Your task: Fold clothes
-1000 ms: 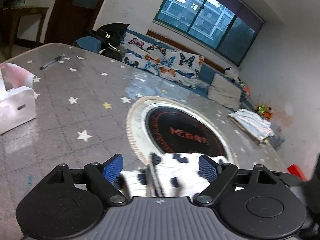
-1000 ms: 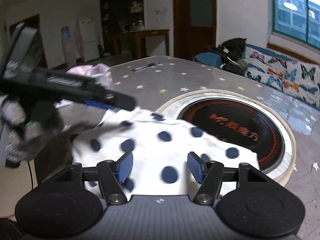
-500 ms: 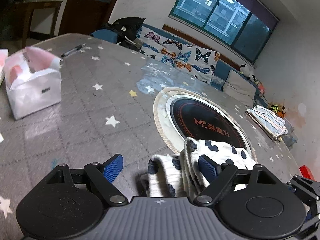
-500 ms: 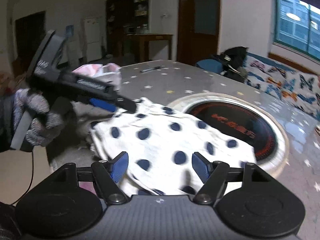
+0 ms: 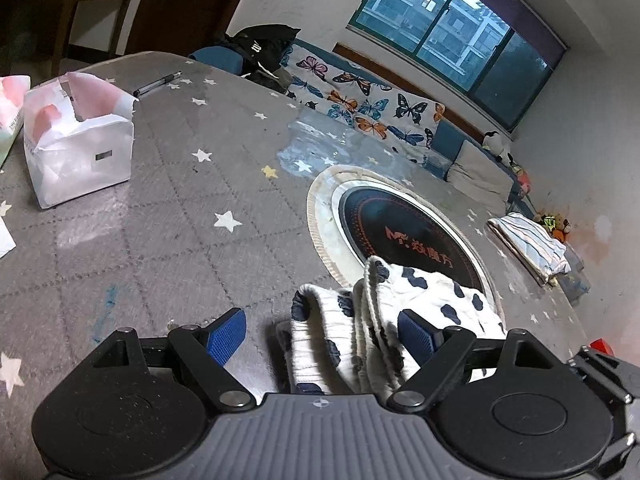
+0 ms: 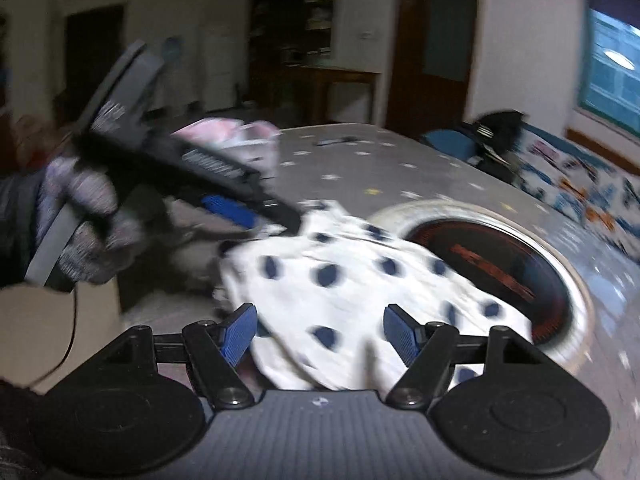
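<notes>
A white garment with dark blue spots lies bunched on the grey star-patterned table, partly over the round black cooktop. My left gripper is open, its blue pads on either side of the garment's folded edge. My right gripper is open just above the same garment, and this view is blurred. The left gripper also shows in the right wrist view, held by a gloved hand at the garment's far corner.
A white tissue bag with pink inside stands at the table's left. A pen lies at the far edge. A folded striped cloth sits at the right edge. A butterfly-print sofa is behind the table.
Both grippers have pulled back from the spotted garment, which now lies more bunched in front of them. The left view has swung, bringing the tissue bag further in.
</notes>
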